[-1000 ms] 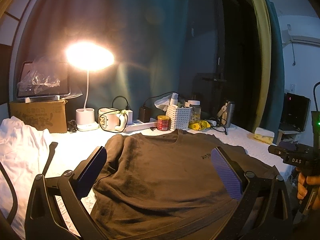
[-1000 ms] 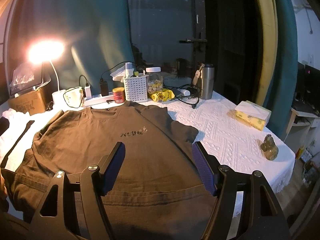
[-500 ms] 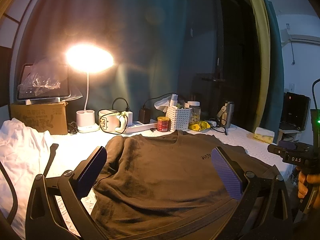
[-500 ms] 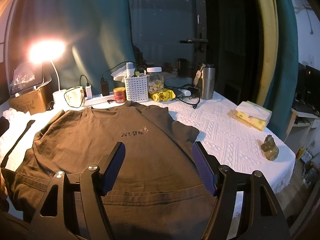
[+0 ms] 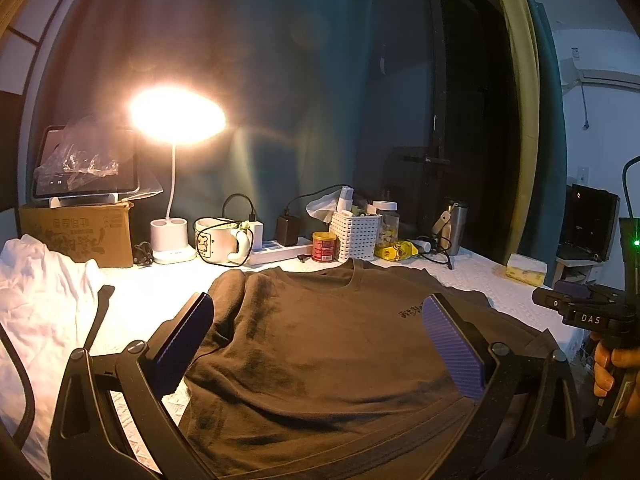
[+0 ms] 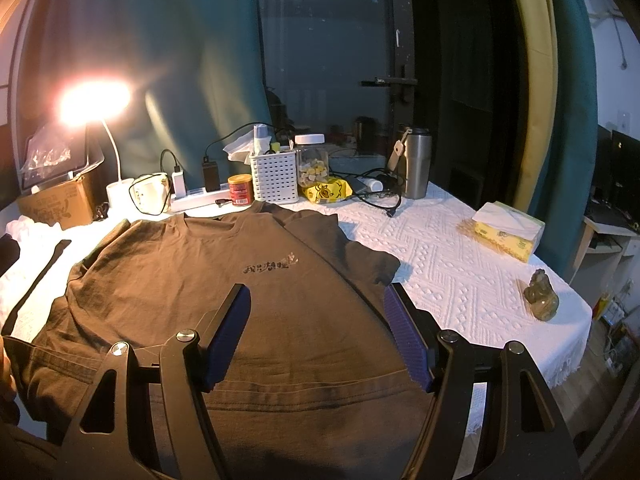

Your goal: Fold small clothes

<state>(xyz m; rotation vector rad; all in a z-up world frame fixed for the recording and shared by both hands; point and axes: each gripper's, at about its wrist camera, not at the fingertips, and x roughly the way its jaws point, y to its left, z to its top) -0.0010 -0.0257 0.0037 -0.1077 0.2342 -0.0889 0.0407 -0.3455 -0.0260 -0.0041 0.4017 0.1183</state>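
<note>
At nine o'clock in the left wrist view a crumpled white garment [image 5: 36, 292] lies on the table [image 6: 448, 264], not folded as far as can be seen; a dark strap [image 5: 98, 316] runs along its edge. Whether it belongs to the job is a guess, though it looks like another piece waiting its turn.

At the centre lies the brown T-shirt [image 6: 224, 280], spread face up, neckline toward twelve o'clock and hem toward six. The small printed text [image 6: 270, 267] shows on the chest. One sleeve reaches toward nine o'clock and the other [image 6: 360, 256] toward three, both laid out flat. No fold is visible in it, so the laying-out looks done and the folding itself appears not yet started.

The left gripper [image 5: 318, 344] hovers over the shirt's lower body with its jaws wide apart and nothing between them. The right gripper [image 6: 316, 336] hangs above the hem area near six o'clock, likewise released and empty. Neither set of pads seems to touch the cloth, though the height is hard to judge.

Toward three o'clock the white cloth is bare apart from a tissue pack [image 6: 506, 232] and a small figurine [image 6: 540, 294], well apart from the shirt.

By my reading, nearly all the work remains: sleeves in, body folded up.
</note>
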